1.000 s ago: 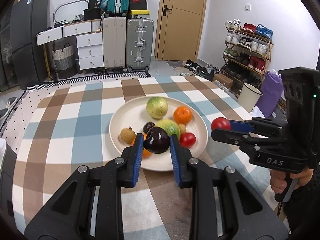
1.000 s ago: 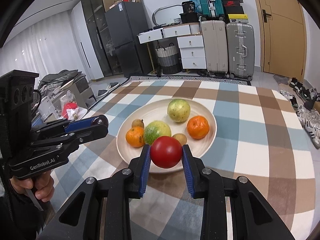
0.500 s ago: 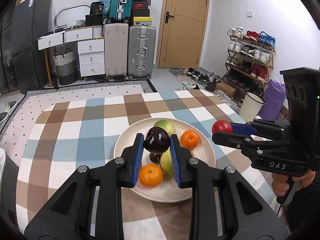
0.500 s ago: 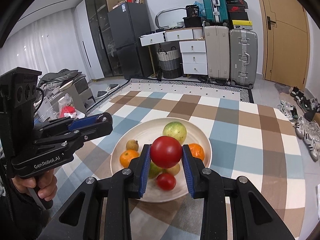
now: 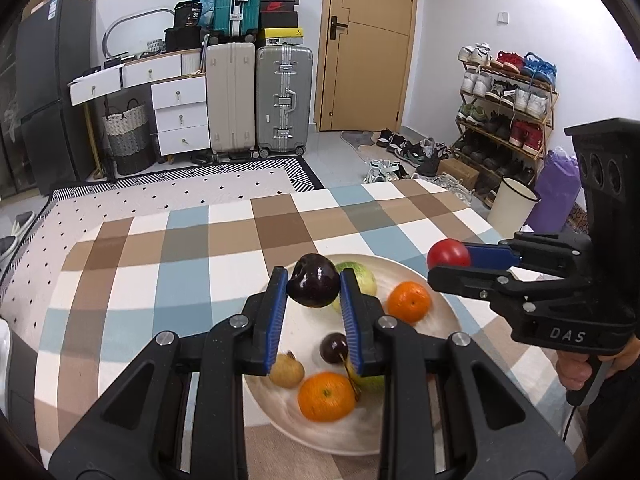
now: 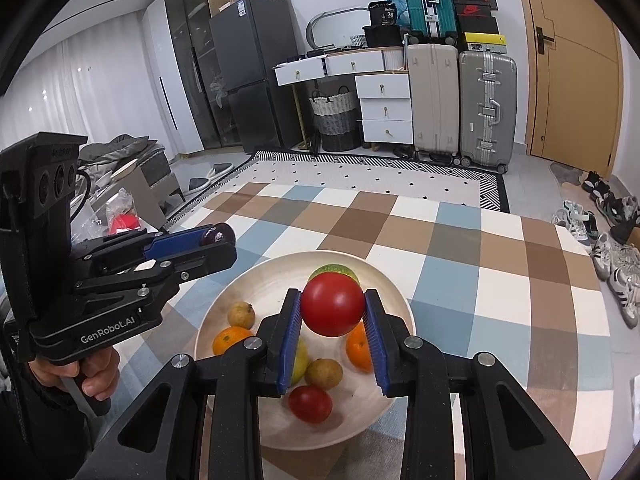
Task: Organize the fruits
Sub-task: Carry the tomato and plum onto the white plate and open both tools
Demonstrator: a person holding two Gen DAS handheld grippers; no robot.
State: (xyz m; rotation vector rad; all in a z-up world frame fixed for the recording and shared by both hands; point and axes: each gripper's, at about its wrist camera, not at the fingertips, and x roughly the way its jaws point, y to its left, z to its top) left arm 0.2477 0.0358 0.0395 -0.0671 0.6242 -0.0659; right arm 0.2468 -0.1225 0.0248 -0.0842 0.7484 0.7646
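Observation:
A cream plate (image 5: 436, 300) (image 6: 256, 284) on the checked tablecloth holds two oranges (image 5: 326, 397) (image 5: 409, 302), a green fruit (image 5: 360, 276), a small dark cherry-like fruit (image 5: 333, 347), a brown fruit (image 5: 286, 369) and a red fruit (image 6: 310, 403). My left gripper (image 5: 313, 286) (image 6: 214, 236) is shut on a dark purple plum (image 5: 313, 285), held above the plate. My right gripper (image 6: 331, 308) (image 5: 448, 254) is shut on a red tomato (image 6: 332, 304), also above the plate.
The table with the checked cloth (image 5: 168, 264) extends left and beyond the plate. Suitcases (image 5: 284, 98), white drawers (image 5: 180, 112) and a shoe rack (image 5: 504, 108) stand on the floor beyond. A bin (image 5: 512, 204) is off the table's right side.
Both grippers have risen and pulled back, each with its fruit, so the plate sits lower in both views. The grips are unchanged.

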